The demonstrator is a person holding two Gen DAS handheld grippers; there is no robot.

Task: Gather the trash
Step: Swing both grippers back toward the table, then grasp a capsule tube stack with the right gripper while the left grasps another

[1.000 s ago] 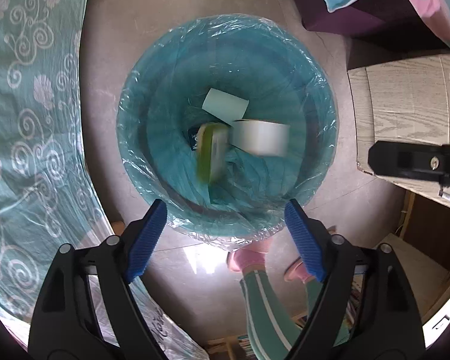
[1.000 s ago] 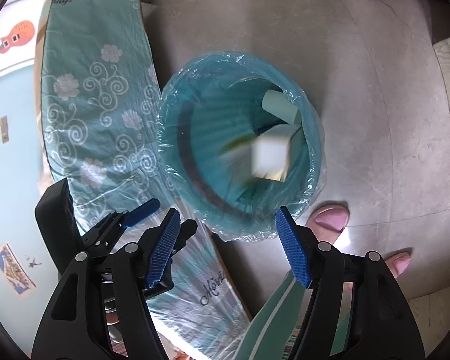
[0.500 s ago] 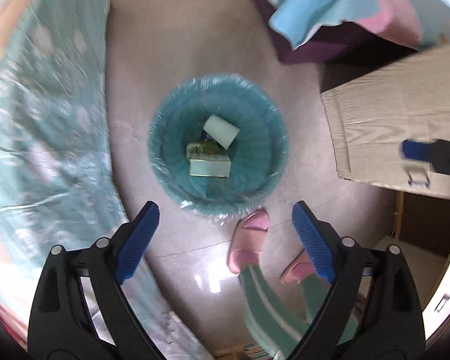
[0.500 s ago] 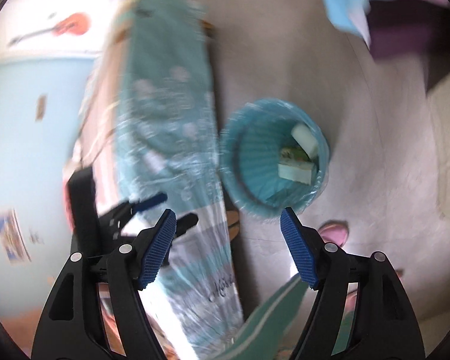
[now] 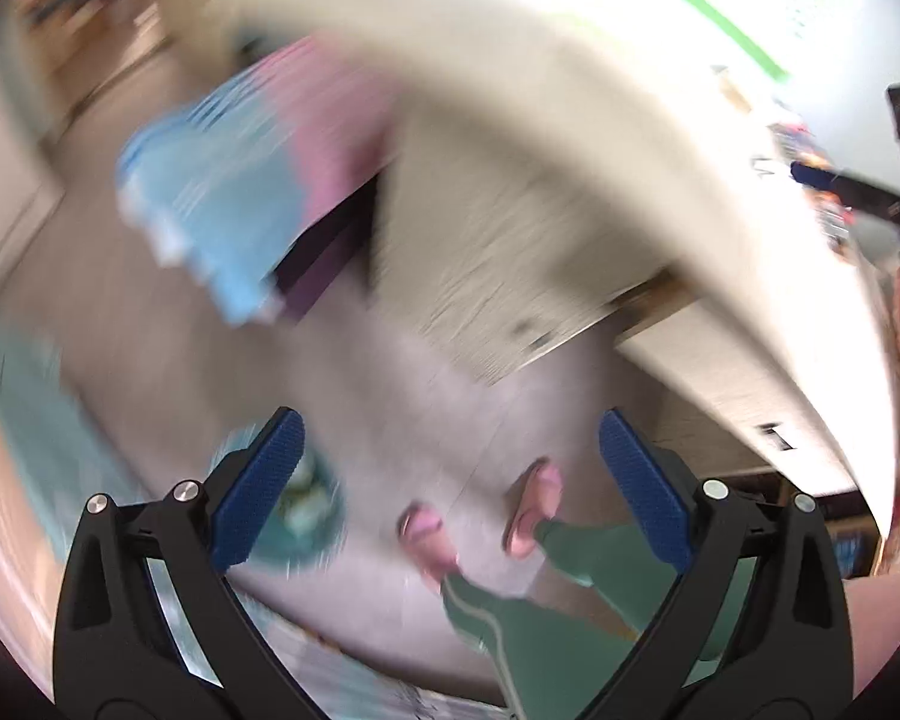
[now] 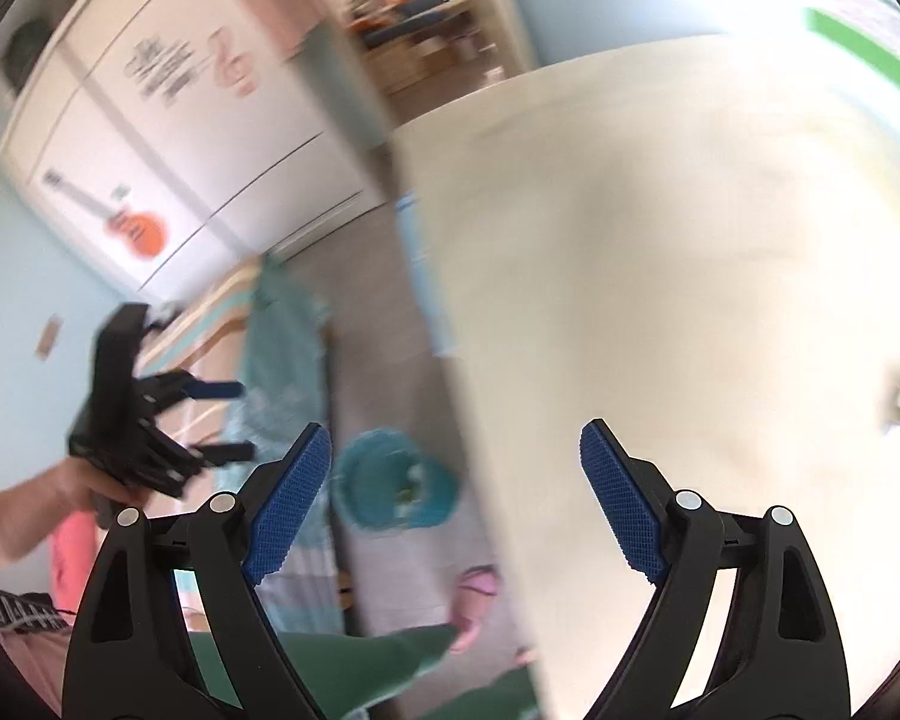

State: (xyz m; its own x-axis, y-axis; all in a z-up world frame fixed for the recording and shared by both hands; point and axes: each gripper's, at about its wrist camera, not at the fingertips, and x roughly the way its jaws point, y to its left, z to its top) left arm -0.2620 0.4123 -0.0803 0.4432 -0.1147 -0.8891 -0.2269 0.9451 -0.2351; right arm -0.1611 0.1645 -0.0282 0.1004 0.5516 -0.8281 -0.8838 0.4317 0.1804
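The teal lined trash bin [image 6: 390, 480] stands on the floor far below, small in the right wrist view, with pale trash pieces [image 6: 411, 483] inside. In the blurred left wrist view only a bit of the bin [image 5: 315, 510] shows behind the left finger. My left gripper [image 5: 448, 420] has its jaws opening wide with nothing between them. It also appears at the left of the right wrist view as the left gripper [image 6: 240, 420], held in a hand. My right gripper [image 6: 457, 426] is opening too and holds nothing.
A pale wooden tabletop [image 6: 690, 300] fills the right side, seen blurred as the tabletop [image 5: 570, 192] from the left wrist. A teal patterned cloth [image 6: 282, 360] lies left of the bin. The person's pink slippers [image 5: 426, 528] and green trouser legs stand on the grey floor [image 5: 390, 390].
Both grippers have risen fast from just over the bin to table height, and their jaws have spread wider. The bin has shrunk to a small shape low in both views. The views are motion-blurred.
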